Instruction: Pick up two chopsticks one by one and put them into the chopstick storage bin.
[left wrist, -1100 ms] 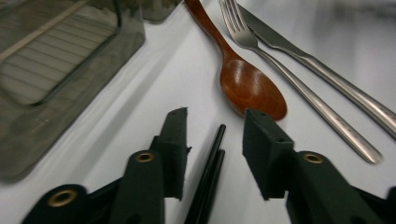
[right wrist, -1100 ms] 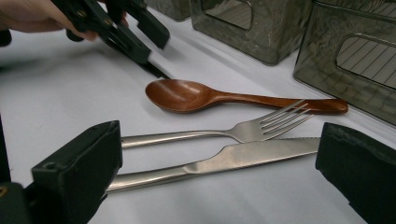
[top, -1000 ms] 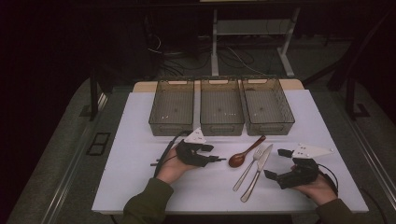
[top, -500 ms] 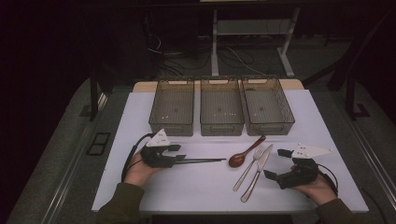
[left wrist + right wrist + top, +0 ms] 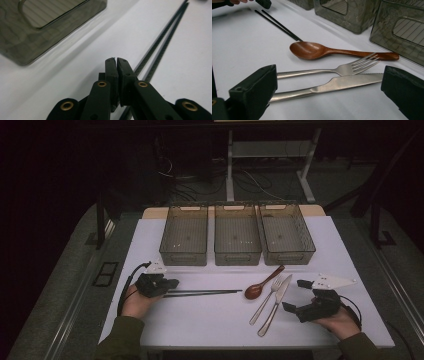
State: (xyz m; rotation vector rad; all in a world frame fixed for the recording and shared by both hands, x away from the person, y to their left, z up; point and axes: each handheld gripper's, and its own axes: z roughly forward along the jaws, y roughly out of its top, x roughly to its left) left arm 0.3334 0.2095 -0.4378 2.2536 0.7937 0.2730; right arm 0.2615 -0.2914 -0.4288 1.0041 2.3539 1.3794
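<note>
— Well, nearest the person, what is the left gripper (image 5: 167, 284) doing?

— It sits low over the left part of the white table (image 5: 200, 325), held in the person's left hand (image 5: 134, 301). Its jaws have just been closing and now meet pad to pad, with only a thin seam between them and nothing visible in it.

— And the chopsticks (image 5: 205, 293)?

— They lie flat on the table as a near-parallel pair. In the left gripper view they run just beside the closed tips and pass under the gripper's right-hand link. From above, their near end is at the gripper and the far end points toward the spoon (image 5: 262, 284).

— What about the right gripper (image 5: 295, 295)?

— It is spread wide and grips nothing. In its own view the handles of the fork (image 5: 265, 302) and knife (image 5: 274, 306) lie on the table between its two jaws.

— Farther out?

— The wooden spoon lies just beyond the fork, bowl toward the chopsticks' tips. Behind everything stand three see-through trays (image 5: 237, 257) in a row, side by side.
</note>
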